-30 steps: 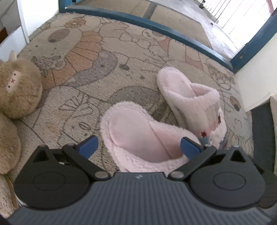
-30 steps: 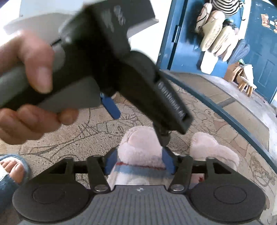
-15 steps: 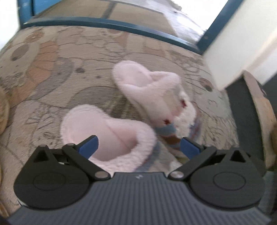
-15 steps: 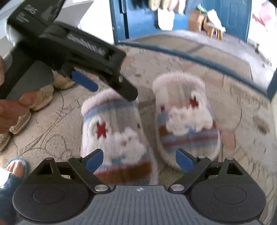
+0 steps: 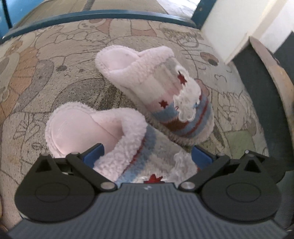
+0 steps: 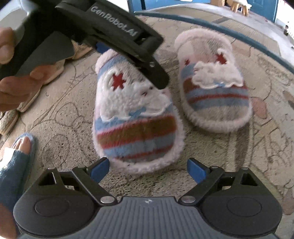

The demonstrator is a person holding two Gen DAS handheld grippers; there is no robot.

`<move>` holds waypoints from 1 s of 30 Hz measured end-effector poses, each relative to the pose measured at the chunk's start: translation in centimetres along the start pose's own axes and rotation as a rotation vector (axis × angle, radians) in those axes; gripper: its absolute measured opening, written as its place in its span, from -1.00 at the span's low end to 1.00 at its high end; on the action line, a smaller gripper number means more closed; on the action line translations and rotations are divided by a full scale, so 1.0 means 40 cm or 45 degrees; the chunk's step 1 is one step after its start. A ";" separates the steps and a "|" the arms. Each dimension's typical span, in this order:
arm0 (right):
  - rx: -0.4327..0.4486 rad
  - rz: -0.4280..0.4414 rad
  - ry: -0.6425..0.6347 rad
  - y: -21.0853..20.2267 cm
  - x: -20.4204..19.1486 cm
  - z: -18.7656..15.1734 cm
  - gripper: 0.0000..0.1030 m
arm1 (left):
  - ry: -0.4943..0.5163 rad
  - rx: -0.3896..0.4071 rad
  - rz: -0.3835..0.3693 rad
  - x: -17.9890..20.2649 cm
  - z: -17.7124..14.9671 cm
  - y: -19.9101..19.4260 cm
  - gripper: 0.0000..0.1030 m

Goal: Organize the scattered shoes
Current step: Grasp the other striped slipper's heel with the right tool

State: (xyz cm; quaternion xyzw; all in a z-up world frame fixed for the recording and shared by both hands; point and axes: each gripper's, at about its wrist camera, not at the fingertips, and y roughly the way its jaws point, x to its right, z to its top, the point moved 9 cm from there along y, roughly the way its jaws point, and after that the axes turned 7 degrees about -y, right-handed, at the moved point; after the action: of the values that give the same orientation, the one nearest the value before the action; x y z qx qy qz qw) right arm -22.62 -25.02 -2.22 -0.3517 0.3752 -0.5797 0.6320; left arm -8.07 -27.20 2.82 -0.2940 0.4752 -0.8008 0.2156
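Two pink fluffy slippers with blue, red and brown stripes lie side by side on the patterned rug. In the left wrist view the near slipper point(image 5: 102, 136) sits between the open fingers of my left gripper point(image 5: 147, 156), and the far slipper point(image 5: 158, 86) lies beyond it. In the right wrist view the near slipper point(image 6: 136, 117) lies toe-first just ahead of my open, empty right gripper point(image 6: 148, 168), with the other slipper point(image 6: 213, 82) to its right. The left gripper point(image 6: 117, 36) hovers over the near slipper's opening there.
The rug point(image 5: 46, 60) ends at a blue border point(image 5: 91, 15) at the back. A white wall corner point(image 5: 229, 27) and a dark rounded object point(image 5: 266, 95) stand at the right. Beige shoes point(image 6: 25, 95) lie at the left. A person's foot in a blue sandal point(image 6: 20, 147) is at the lower left.
My right gripper has opened, let go of the near slipper and pulled back. My left gripper has swung right and moved over the near slipper, still open.
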 end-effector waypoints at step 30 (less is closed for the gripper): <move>0.163 0.034 -0.110 0.005 -0.050 0.171 0.66 | -0.109 0.176 0.227 -0.111 0.122 -0.112 0.61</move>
State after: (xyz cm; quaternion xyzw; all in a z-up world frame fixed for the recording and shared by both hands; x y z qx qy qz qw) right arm -16.59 -22.93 0.95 -0.3302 0.3143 -0.5784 0.6765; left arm -1.82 -25.49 7.45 -0.2690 0.4334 -0.7961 0.3256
